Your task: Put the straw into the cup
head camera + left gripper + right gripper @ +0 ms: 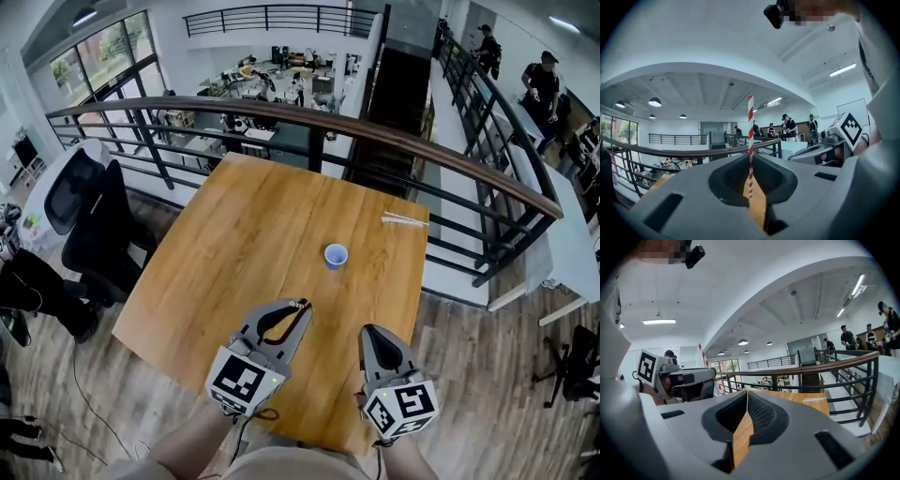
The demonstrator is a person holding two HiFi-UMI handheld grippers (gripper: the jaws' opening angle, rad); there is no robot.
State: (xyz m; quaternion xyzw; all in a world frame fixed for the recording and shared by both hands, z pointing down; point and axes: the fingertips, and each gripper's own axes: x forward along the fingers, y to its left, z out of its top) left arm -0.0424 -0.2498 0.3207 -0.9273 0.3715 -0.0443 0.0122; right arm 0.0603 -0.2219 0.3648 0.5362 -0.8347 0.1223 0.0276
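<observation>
A small blue paper cup [336,255] stands upright on the wooden table [244,234], right of its middle. My left gripper [301,307] hovers over the near part of the table, short of the cup and a little to its left. It is shut on a red-and-white striped straw [750,136] that stands upright between the jaws. My right gripper [374,332] is beside it, to the right, shut with nothing in it; its tips [746,393] meet. The cup shows in neither gripper view.
A few more wrapped straws [404,219] lie at the table's far right edge. A brown-topped metal railing [375,136] runs past the table's far side, with a drop beyond. A black office chair [94,234] stands to the left. People stand far off on the walkway.
</observation>
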